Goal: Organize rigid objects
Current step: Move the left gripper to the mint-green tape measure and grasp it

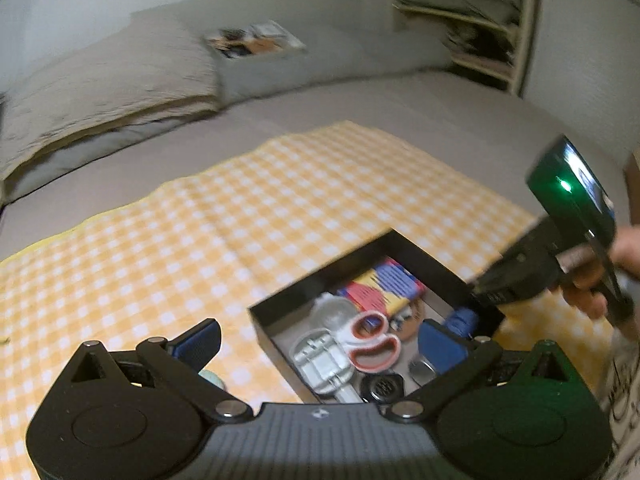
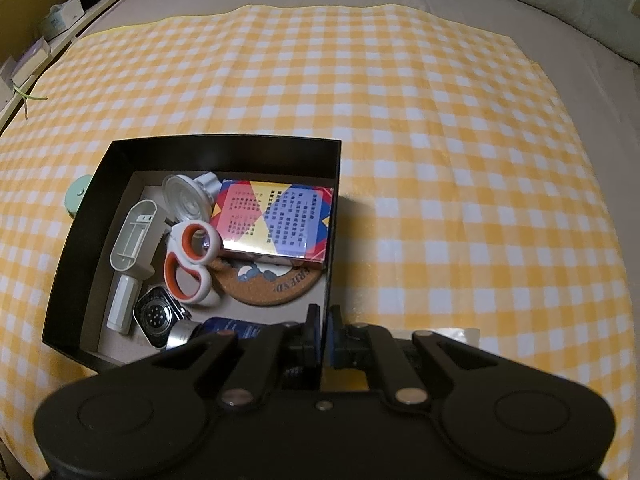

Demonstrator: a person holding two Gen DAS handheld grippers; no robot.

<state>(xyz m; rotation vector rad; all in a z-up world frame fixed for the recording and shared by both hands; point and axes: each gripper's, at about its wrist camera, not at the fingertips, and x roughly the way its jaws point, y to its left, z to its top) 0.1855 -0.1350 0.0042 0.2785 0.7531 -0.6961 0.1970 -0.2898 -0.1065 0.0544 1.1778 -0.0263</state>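
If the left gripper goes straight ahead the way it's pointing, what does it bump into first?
Probably the black box: the left gripper is open and points right at its near corner. Slightly higher, it would clear the wall and meet the scissors inside. Depth is hard to judge.

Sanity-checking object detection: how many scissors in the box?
1. The orange-and-white scissors lie in the black box, between the white plastic holder and the cork coaster. More could hide under the colourful card box.
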